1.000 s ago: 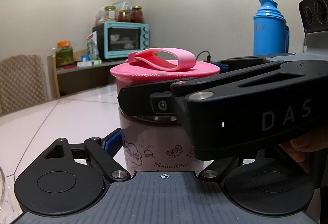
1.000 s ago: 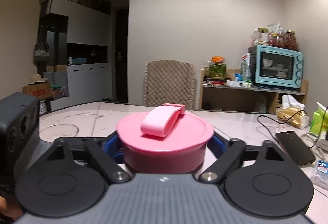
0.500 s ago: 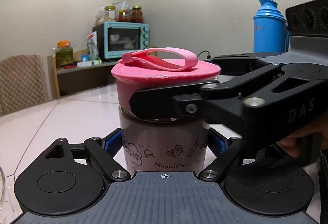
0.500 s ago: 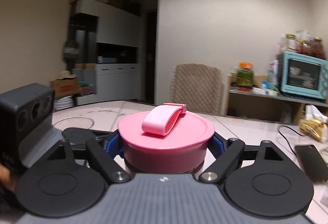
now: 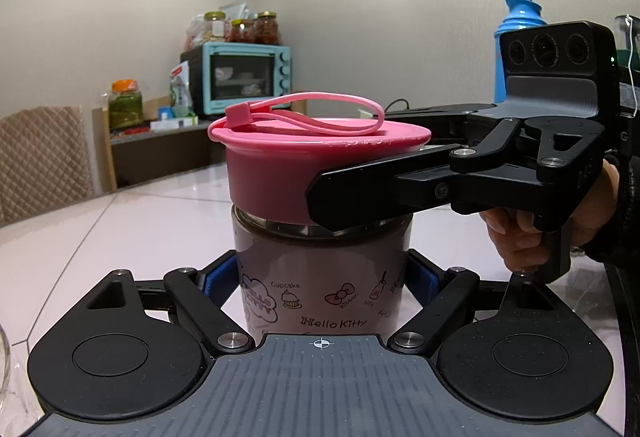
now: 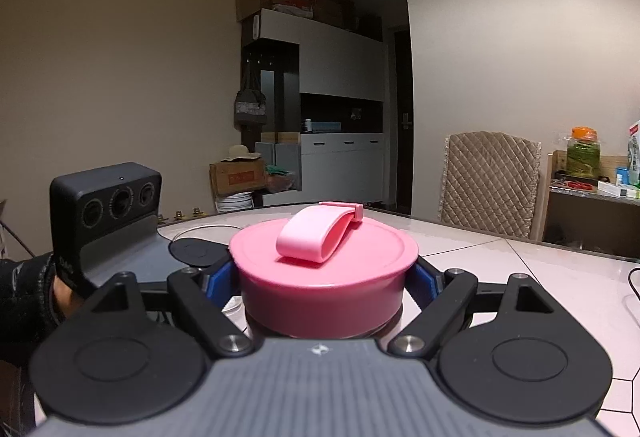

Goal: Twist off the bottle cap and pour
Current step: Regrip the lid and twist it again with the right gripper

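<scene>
- Leftmost in the left wrist view, a glass rim (image 5: pixel 5 365) shows at the desk's (image 5: pixel 132 233) near-left edge.
- Centrally, the left hand-held gripper (image 5: pixel 322 287) is clamped on the Hello Kitty bottle (image 5: pixel 320 277), its blue pads (image 5: pixel 216 279) pressed to both sides of the upright body.
- Above, the pink cap (image 5: pixel 276 169) with its loop strap (image 5: pixel 320 113) sits slightly tilted on the bottle's neck.
- From the right, the right hand-held gripper (image 6: pixel 324 285) is clenched around that cap (image 6: pixel 324 277), its pads (image 6: pixel 218 279) tight on the rim; a hand (image 5: pixel 524 225) holds its handle.
- Behind, a teal toaster oven (image 5: pixel 240 77) and a blue thermos (image 5: pixel 516 41) stand beyond the desk's far edge.
</scene>
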The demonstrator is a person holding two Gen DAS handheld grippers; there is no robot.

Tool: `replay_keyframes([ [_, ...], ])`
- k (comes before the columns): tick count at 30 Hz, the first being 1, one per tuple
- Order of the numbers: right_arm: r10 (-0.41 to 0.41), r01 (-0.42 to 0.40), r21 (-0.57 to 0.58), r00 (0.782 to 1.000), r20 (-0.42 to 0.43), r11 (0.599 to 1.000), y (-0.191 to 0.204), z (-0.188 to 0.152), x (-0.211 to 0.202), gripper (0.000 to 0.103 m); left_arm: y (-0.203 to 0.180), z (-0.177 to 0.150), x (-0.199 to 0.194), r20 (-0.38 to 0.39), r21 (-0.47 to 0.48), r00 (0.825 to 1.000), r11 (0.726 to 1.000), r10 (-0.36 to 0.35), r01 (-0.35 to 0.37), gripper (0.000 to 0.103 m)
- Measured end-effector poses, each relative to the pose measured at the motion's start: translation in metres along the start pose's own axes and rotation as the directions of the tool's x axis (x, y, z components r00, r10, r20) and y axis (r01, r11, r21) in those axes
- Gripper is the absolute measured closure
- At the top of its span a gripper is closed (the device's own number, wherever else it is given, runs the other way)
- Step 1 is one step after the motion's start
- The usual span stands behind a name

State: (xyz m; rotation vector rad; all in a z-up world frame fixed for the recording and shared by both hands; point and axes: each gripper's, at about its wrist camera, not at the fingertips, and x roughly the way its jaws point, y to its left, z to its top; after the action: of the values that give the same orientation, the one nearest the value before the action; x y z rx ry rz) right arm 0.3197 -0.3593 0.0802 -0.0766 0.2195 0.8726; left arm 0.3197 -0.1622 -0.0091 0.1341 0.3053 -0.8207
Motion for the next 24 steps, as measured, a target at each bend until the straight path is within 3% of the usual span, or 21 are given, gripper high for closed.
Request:
replay_keyframes([
  [3,-0.020,0.020,0.015,1.000,-0.007,1.000,0.003,0.003,-0.001,0.016,0.000,0.000,0.001,0.000,0.000,1.000,1.000,0.000,0.000,0.014],
  [5,-0.042,0.042,0.021,0.999,-0.010,0.999,0.006,0.003,-0.003,0.009,0.000,0.000,0.001,0.000,0.000,1.000,1.000,0.000,0.000,0.014],
  [8,-0.109,0.109,0.015,0.994,-0.005,0.994,0.015,0.002,-0.010,0.007,0.000,0.000,0.001,0.000,0.000,1.000,1.000,0.000,0.000,0.014],
  [14,-0.251,0.251,0.029,0.968,-0.009,0.968,0.038,0.004,-0.018,0.005,0.001,0.000,0.001,0.000,0.000,1.000,1.000,0.000,0.000,0.014],
  [19,-0.386,0.385,0.057,0.923,-0.002,0.921,0.058,0.002,-0.016,0.003,0.001,0.000,0.001,0.000,0.000,1.000,1.000,0.001,-0.001,0.013],
  [24,-0.426,0.425,0.081,0.905,0.000,0.902,0.071,0.003,-0.004,0.003,0.002,0.000,0.001,0.000,0.000,1.000,1.000,0.001,-0.001,0.013],
])
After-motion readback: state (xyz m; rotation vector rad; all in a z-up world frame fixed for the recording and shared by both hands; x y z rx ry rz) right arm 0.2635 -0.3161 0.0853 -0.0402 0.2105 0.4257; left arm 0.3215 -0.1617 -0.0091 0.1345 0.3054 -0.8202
